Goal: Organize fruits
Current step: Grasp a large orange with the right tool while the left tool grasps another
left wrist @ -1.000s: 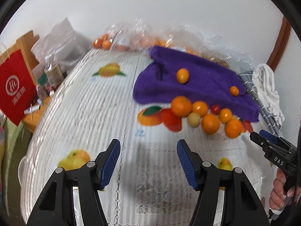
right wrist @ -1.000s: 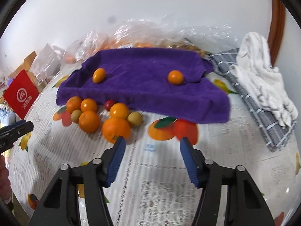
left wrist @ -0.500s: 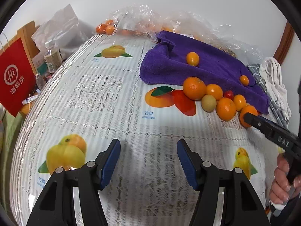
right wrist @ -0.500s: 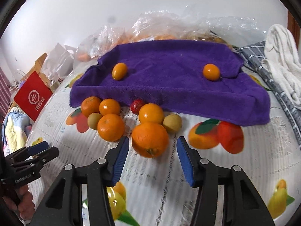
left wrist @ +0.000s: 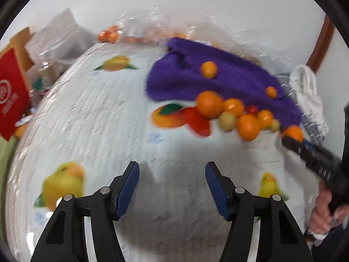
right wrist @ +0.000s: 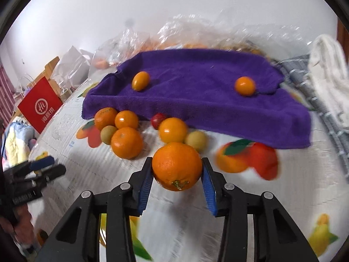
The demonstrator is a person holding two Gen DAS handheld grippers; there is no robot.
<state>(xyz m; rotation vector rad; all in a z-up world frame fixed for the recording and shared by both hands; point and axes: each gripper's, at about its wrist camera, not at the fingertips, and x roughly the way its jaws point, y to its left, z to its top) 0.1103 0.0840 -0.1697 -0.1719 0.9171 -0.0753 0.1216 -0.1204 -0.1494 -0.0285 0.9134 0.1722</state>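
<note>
The right gripper (right wrist: 177,178) has its fingers (right wrist: 145,185) squeezed on the big orange (right wrist: 177,166), one blue pad touching each side. The orange sits at the near edge of the fruit pile (right wrist: 139,131) on the desk (right wrist: 272,207), w/ its stem end facing the camera.

The left gripper (left wrist: 172,188) has its fingers (left wrist: 127,188) spread wide apart & they hold nothing, just over the white fruit-print cloth.

The left view is blurry, so small fruits there are hard to tell apart. In it, the right gripper's tip hides part of the orange.

Two little oranges (right wrist: 140,80) (right wrist: 245,85) lie well apart on the purple towel (right wrist: 196,100). At the far side, clear plastic bags (right wrist: 174,35) hold more orange fruit, too blurry to count.
</note>
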